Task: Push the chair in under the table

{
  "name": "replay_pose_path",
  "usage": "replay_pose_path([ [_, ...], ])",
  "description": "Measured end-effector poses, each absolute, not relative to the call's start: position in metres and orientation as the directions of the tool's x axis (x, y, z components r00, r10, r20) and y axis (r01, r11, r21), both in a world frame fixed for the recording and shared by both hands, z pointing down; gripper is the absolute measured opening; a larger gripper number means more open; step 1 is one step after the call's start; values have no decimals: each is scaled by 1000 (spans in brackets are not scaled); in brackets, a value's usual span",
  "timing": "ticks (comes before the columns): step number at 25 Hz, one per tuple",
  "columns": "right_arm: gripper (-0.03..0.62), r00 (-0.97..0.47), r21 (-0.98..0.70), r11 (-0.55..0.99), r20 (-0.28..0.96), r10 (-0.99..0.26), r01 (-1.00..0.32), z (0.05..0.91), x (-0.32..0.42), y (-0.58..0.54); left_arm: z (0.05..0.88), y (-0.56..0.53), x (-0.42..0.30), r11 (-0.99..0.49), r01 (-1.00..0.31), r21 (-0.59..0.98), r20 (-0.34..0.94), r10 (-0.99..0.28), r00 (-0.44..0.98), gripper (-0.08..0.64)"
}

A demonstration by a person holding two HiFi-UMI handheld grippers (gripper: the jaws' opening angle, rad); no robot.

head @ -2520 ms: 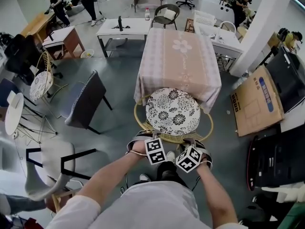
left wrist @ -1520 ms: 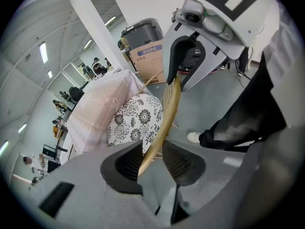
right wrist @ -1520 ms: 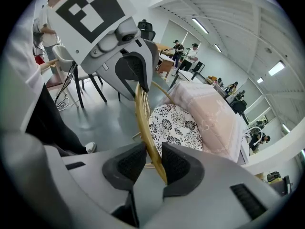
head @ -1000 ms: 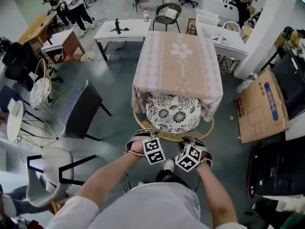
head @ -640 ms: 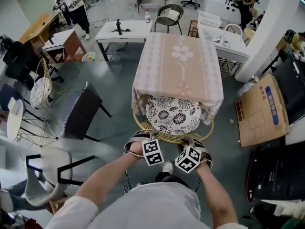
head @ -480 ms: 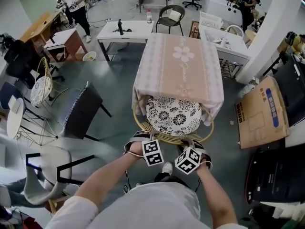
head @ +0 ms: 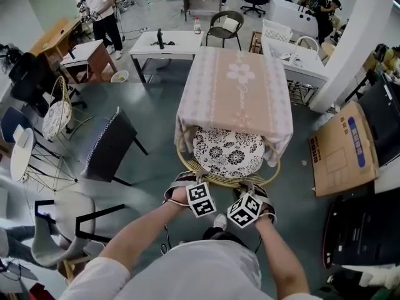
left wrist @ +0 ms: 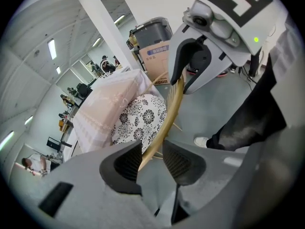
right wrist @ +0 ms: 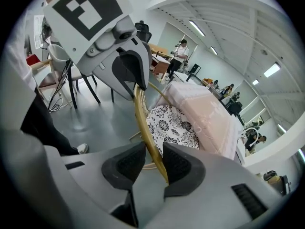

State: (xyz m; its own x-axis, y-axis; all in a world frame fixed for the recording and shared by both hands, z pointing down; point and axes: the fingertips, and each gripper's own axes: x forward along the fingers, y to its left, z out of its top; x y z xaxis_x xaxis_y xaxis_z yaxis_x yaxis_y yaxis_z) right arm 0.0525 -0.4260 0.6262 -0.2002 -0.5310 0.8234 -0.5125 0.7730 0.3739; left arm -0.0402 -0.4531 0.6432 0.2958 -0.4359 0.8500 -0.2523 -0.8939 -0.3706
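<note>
A rattan chair with a black-and-white flowered cushion (head: 228, 152) stands at the near end of the table under a pink cloth (head: 236, 83), its seat partly beneath the cloth. My left gripper (head: 187, 180) and right gripper (head: 253, 185) are both at the chair's curved back rim (head: 226, 181). In the left gripper view the rim (left wrist: 167, 113) runs between the open jaws of the left gripper (left wrist: 152, 159), with a gap beside it. In the right gripper view the right gripper (right wrist: 153, 162) has just been opening, the rim (right wrist: 143, 118) still between its pads.
A grey chair (head: 112, 145) stands left of the table and a white one (head: 62, 220) at the lower left. A flat cardboard box (head: 340, 149) lies on the right. White desks (head: 165, 40) and a black chair (head: 224, 22) stand beyond the table. People (head: 100, 8) work at the back.
The chair's seat has gone further under the cloth than in the oldest frame. Over the last second the chair and both grippers have kept their places.
</note>
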Motion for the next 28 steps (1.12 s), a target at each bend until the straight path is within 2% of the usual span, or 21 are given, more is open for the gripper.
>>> replay_pose_path([
  [6,100,-192,385,733,801,-567,-560,615,53,-421,628,-446,-45,-875,-316,-367,823,-464,328,137],
  [9,79,-213,370,708,780,-589,-602,603,50,-418,620,-444,-46,-864,-356,-356,807,-476,349,137],
  [15,65,-248,306,665,758,-603,-681,588,45,-407,597,-432,-43,-837,-464,-289,763,-495,417,135],
  [19,53,-285,242,626,731,-620,-742,572,35,-399,578,-420,-38,-817,-516,-257,713,-521,470,103],
  [28,29,-337,114,509,623,-705,-853,529,12,-378,536,-392,-40,-762,-633,-136,595,-574,563,72],
])
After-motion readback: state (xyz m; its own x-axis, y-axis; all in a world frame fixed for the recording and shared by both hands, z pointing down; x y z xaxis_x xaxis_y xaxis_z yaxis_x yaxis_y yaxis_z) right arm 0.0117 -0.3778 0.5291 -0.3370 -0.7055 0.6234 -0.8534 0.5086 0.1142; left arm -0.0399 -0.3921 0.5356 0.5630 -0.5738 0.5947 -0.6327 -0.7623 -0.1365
